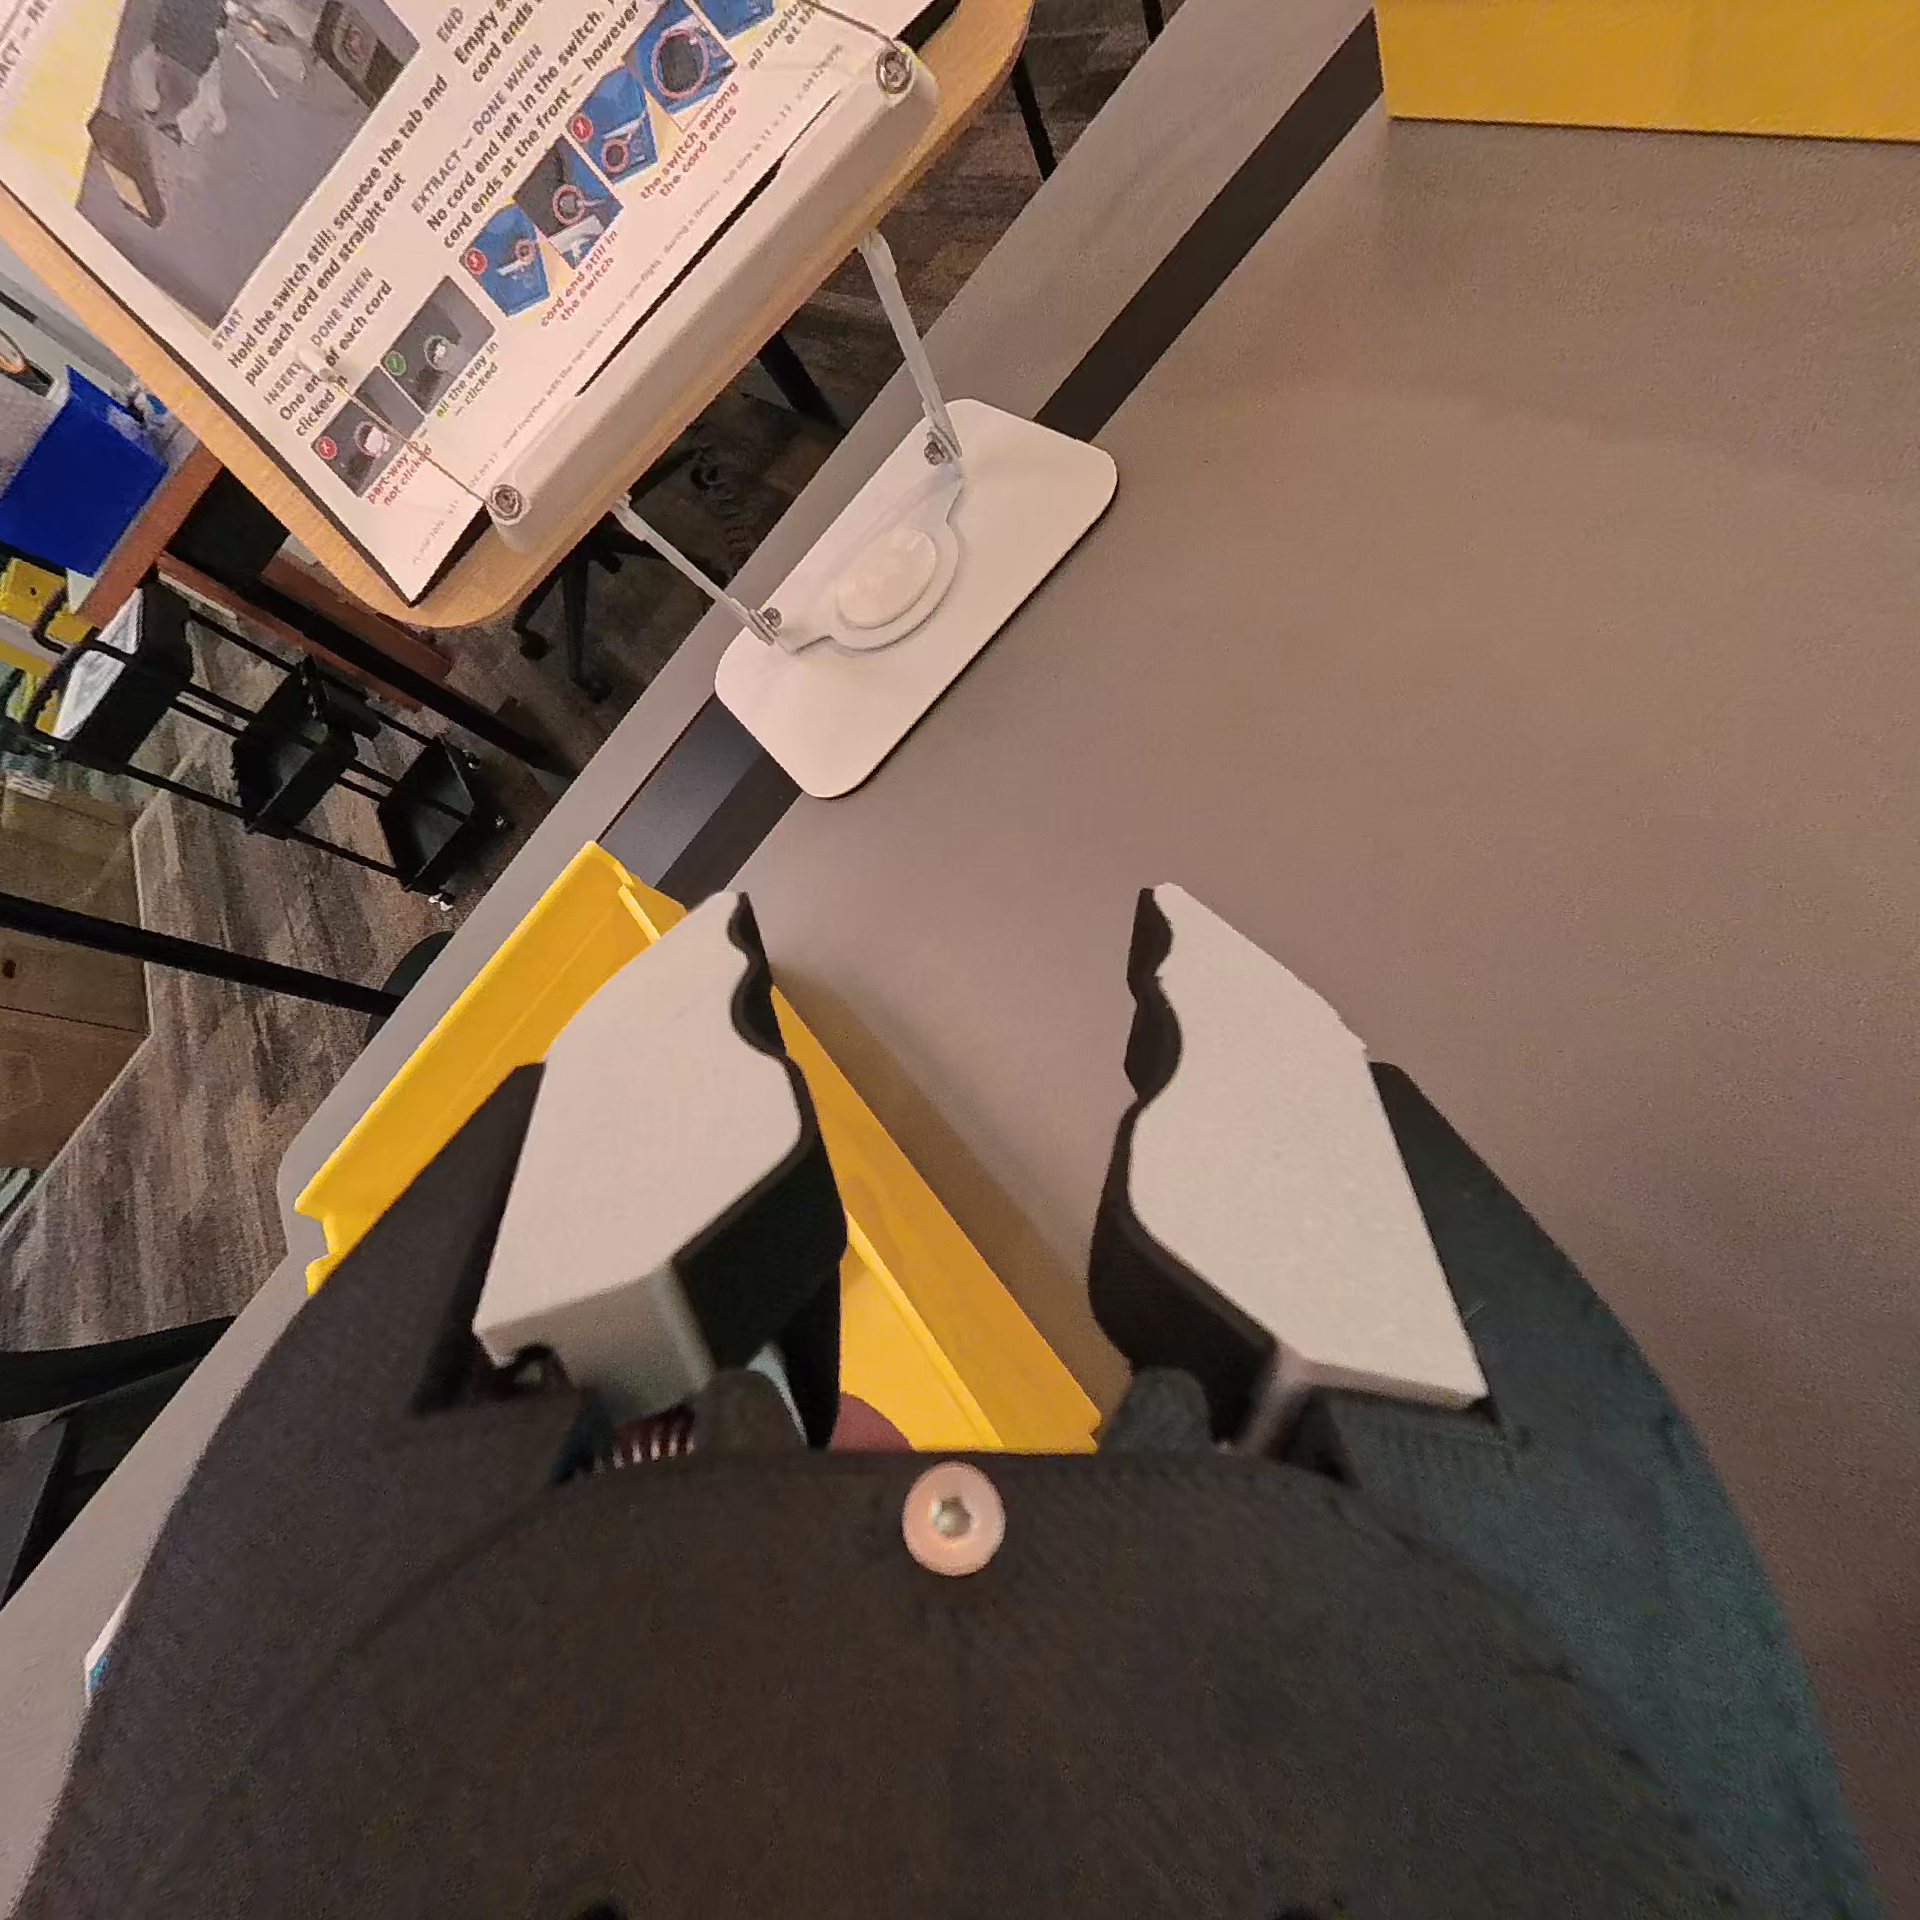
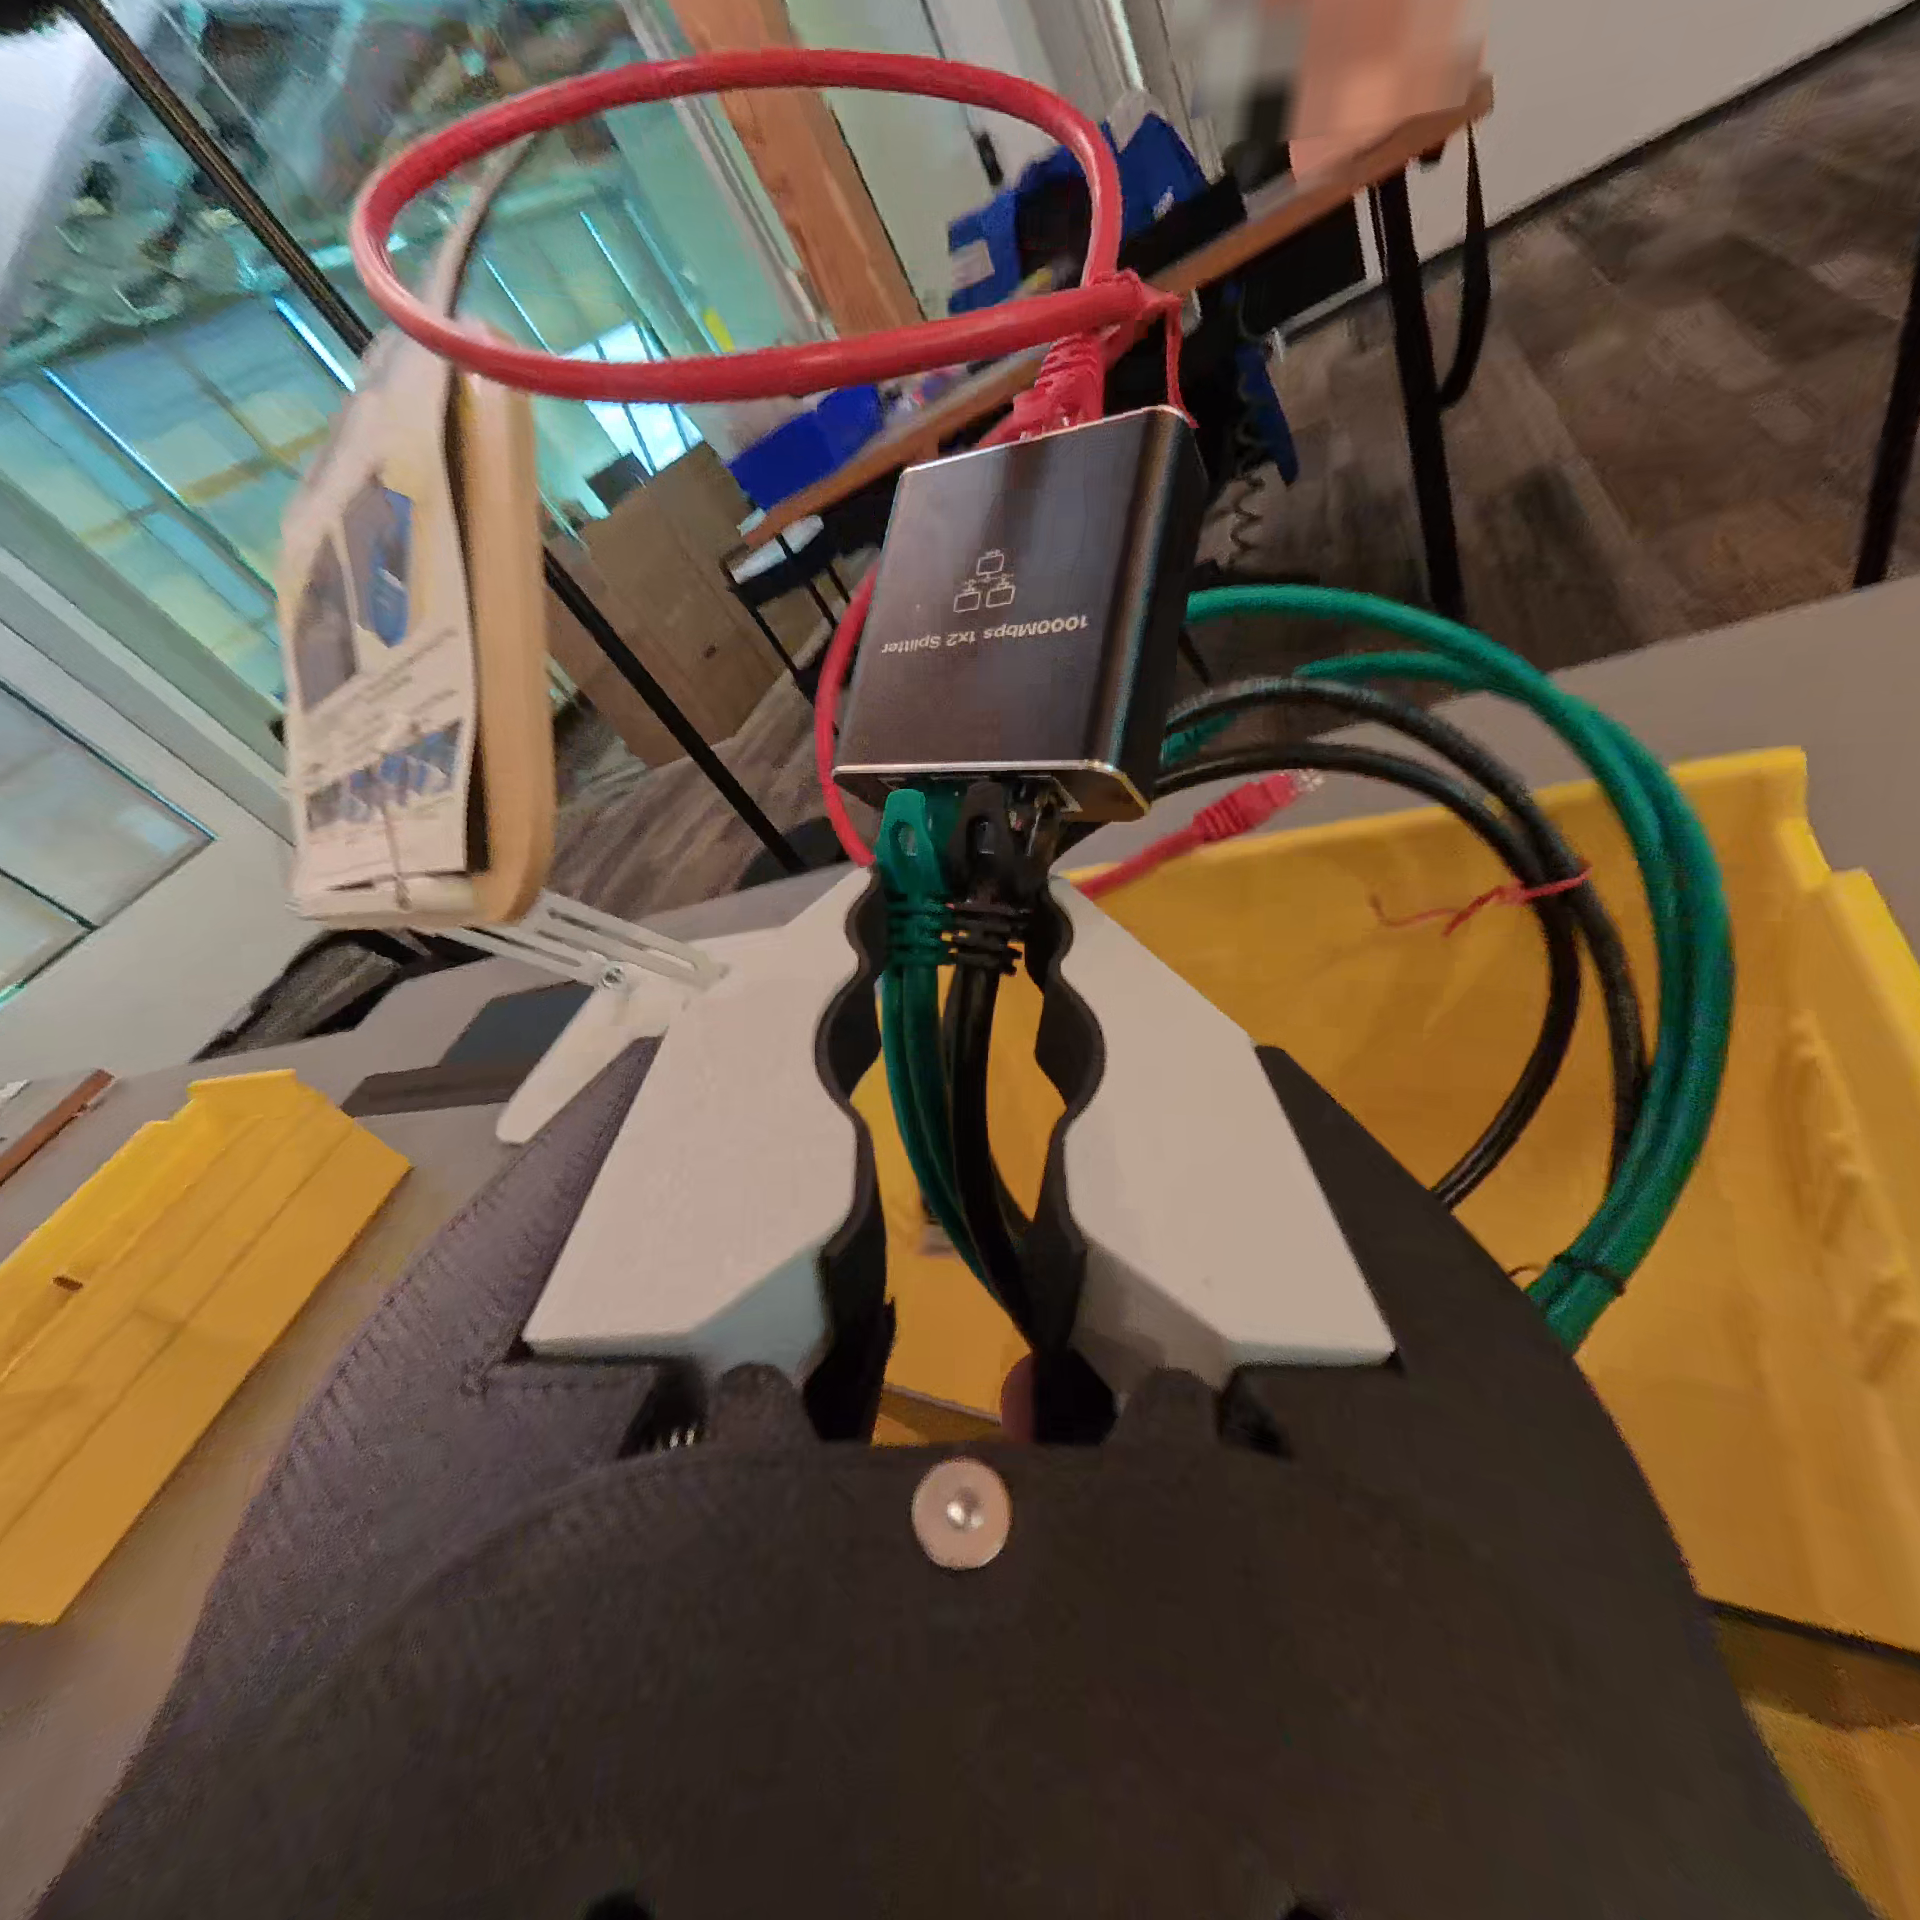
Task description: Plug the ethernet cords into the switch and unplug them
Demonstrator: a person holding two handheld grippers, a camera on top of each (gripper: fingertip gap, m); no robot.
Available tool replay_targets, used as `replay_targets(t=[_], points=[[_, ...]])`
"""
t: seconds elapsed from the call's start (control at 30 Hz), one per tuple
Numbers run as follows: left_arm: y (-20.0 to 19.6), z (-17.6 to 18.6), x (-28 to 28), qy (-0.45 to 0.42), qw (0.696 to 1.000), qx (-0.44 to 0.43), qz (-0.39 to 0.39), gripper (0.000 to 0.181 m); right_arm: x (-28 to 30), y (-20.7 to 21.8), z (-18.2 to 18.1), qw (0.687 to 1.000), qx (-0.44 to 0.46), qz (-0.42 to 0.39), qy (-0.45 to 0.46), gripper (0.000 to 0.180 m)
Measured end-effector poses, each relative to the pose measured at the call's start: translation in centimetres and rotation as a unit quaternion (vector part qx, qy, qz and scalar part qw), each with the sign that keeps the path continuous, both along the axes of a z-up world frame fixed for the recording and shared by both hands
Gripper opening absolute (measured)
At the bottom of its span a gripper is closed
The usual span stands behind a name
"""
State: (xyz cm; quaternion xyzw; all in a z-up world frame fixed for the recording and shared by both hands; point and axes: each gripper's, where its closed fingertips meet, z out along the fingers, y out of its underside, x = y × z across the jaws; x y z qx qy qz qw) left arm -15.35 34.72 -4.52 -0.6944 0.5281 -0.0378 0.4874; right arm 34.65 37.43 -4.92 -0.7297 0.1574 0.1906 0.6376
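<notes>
- Left wrist view: the left gripper [image 1: 940, 966] is spread wide with nothing between its fingers, hanging over a bare grey tabletop [image 1: 1455, 623].
- A yellow bin [image 1: 488, 1060] sits at the tabletop's edge, partly under the gripper's left finger.
- Beyond the bin, a white stand [image 1: 914, 603] rests on the tabletop and carries a printed instruction sheet [image 1: 343, 260] on a wooden board.
- Past the tabletop's edge: grey patterned carpet, black racks, a blue container.
- Right wrist view: the right gripper [image 2: 961, 914] is clamped on the green cord [image 2: 1662, 831] and black cord [image 2: 1558, 883] just below their plugs.
- Both plugs sit in the dark metal switch [image 2: 1018, 613], held in the air above the gripper.
- A red cord [image 2: 727, 364] is plugged into the switch's far end and loops above it.
- Under the switch lies a second yellow bin [image 2: 1714, 1195]; the stand is to its left.
- Background: glass walls, a wooden post, desks.
</notes>
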Motion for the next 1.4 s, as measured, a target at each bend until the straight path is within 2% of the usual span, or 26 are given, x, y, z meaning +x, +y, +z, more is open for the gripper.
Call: replay_targets(t=[0.27, 0.37, 0.4, 0.47, 0.6, 0.77, 0.9, 1.0, 1.07, 1.13, 1.2, 1.27, 1.33, 1.4], points=[[-0.1, -0.3, 0.1, 0.007, 1.0, -0.004, -0.003, 0.063, -1.6, -0.1, -6.8, 0.981, -0.166, 0.054, -0.082, 0.024], [-0.2, -0.3, 0.0, 0.008, 1.0, -0.004, -0.003, 0.063, -2.0, -0.8, -8.7, 0.947, -0.25, 0.082, -0.185, 0.028], [-0.2, -0.3, 0.0, 0.008, 1.0, -0.004, -0.004, 0.063, -2.0, -1.0, -8.9, 0.932, -0.271, 0.087, -0.223, 0.033], [-0.1, -0.3, 0.0, 0.009, 1.0, -0.006, -0.003, 0.063, -2.3, -1.6, -9.7, 0.904, -0.315, 0.112, -0.266, 0.055], [0.1, -0.3, -0.6, 0.015, 1.0, -0.003, 0.004, 0.067, -3.1, -3.6, -10.0, 0.859, -0.372, 0.17, -0.306, 0.074], [1.7, 0.4, -3.6, 0.013, 0.999, -0.001, 0.047, 0.077, -2.0, -5.2, -5.2, 0.881, -0.31, 0.132, -0.333, 0.075], [4.4, -0.3, -9.4, 0.03, 0.991, -0.005, 0.131, 0.088, 1.7, -9.3, -3.4, 0.863, -0.312, 0.077, -0.39, 0.075], [6.0, -2.1, -14.8, 0.041, 0.979, -0.032, 0.196, 0.101, 4.2, -12.9, -4.3, 0.857, -0.332, 0.065, -0.389, 0.086], [7.0, -3.2, -18.5, 0.04, 0.968, -0.044, 0.244, 0.107, 5.4, -15.0, -5.6, 0.853, -0.345, 0.068, -0.385, 0.082], [7.9, -4.4, -22.6, 0.031, 0.952, -0.054, 0.3, 0.117, 6.5, -16.8, -7.2, 0.845, -0.362, 0.069, -0.387, 0.088], [8.6, -5.7, -26.2, 0.01, 0.937, -0.06, 0.343, 0.113, 6.4, -17.9, -8.8, 0.849, -0.37, 0.085, -0.368, 0.099], [9.0, -7.6, -28.5, -0.028, 0.924, -0.087, 0.372, 0.11, 5.6, -18.4, -9.9, 0.865, -0.363, 0.105, -0.33, 0.098], [8.7, -10.3, -28.7, -0.067, 0.915, -0.155, 0.366, 0.094, 4.9, -18.5, -11.1, 0.877, -0.36, 0.124, -0.293, 0.095], [8.1, -12.8, -27.9, -0.064, 0.914, -0.21, 0.34, 0.081, 5.0, -18.1, -11.8, 0.886, -0.353, 0.12, -0.276, 0.091]])
